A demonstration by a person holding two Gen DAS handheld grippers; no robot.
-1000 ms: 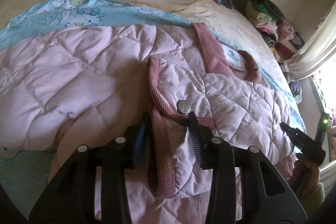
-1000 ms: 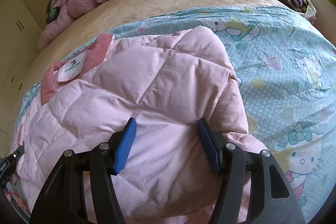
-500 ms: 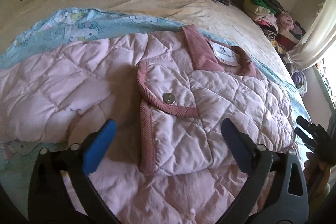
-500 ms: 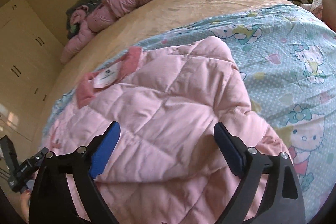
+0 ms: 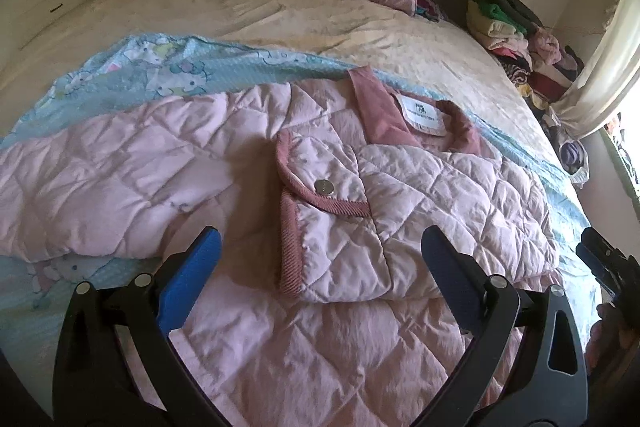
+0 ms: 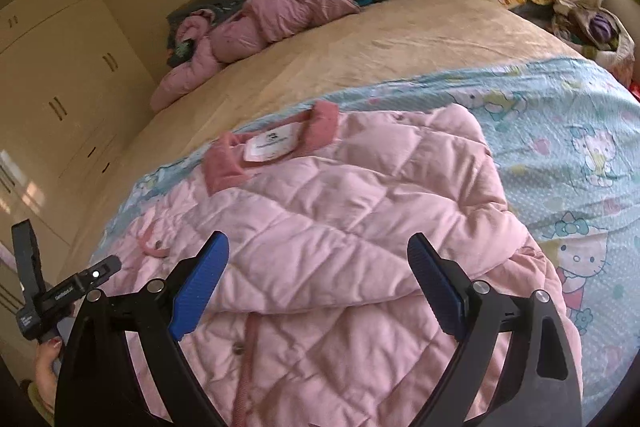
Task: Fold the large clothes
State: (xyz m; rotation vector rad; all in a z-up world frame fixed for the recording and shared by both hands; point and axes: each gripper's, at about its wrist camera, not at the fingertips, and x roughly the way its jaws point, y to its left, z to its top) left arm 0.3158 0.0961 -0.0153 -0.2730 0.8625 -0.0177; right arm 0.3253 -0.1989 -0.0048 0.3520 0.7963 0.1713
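Left gripper (image 5: pixel 320 259) jaws wide, empty; unfolded sleeve of pink quilted padded jacket (image 5: pixel 360 211) lies leftward, nearer it; right gripper (image 6: pixel 318 267) wide too

Ahead of the left claw (image 5: pixel 320 267), with its blue pads on black arms, lies a pale pink jacket (image 5: pixel 420 195) quilted in diamonds, trimmed in darker rose ribbing, with a white neck label (image 5: pixel 423 111). Beyond it spreads a light blue sheet (image 5: pixel 168 67) printed with cartoon cats, then a cream bedspread (image 5: pixel 280 11).
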